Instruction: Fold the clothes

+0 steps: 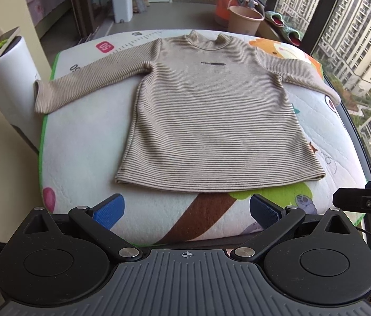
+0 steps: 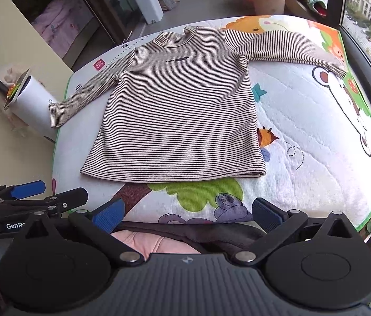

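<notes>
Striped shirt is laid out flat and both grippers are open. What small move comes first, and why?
Probably bring the left gripper forward to the left sleeve cuff. The striped shirt lies flat and unfolded on the mat, both sleeves spread outward, and that cuff overhangs the mat edge, so it looks easy to pinch. The right gripper is also open, holding nothing.

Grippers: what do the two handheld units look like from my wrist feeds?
Both match: the left gripper and right gripper have black linkage arms with silver pivot pins, round black side discs, a ribbed grey body with a small centre mark, and textured blue pads. In the right wrist view the left gripper's side carries white "GenRo" lettering, cut off.
</notes>
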Demonstrator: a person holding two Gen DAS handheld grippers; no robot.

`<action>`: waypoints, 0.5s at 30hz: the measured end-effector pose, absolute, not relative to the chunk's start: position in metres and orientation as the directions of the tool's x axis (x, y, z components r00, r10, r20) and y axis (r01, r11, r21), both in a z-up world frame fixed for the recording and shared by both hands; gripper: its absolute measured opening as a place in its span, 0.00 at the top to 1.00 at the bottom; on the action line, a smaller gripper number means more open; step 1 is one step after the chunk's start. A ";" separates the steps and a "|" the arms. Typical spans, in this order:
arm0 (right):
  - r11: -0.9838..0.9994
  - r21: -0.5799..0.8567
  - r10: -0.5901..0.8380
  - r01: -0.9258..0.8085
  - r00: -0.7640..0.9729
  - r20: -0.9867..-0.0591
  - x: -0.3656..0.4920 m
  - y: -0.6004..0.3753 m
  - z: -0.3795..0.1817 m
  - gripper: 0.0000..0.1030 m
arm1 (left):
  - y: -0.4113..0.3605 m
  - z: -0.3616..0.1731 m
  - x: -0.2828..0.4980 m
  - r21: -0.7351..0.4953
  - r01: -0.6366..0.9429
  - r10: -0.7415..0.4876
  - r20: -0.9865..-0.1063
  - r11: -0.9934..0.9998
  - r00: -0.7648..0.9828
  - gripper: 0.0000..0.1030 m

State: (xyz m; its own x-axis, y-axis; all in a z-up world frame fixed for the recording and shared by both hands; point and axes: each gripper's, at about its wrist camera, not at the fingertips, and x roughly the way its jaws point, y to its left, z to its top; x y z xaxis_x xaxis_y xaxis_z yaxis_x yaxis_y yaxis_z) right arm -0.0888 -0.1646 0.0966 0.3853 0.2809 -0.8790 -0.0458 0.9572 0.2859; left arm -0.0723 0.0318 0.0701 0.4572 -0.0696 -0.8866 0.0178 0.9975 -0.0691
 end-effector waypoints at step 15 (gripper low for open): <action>0.935 0.351 0.322 0.048 0.296 -0.899 -0.008 -0.172 0.022 0.00 | 0.078 -0.013 0.005 -0.160 -0.136 -0.105 -0.933 0.978 0.345 0.00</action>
State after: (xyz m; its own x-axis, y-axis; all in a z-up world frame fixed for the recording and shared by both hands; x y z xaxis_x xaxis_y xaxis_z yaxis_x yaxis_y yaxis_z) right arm -0.0078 -0.1718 0.0219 0.2963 0.3217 -0.8993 0.0483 0.9353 0.3505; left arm 0.0052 0.0782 -0.0134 0.3449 -0.1046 -0.9328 -0.1364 0.9776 -0.1600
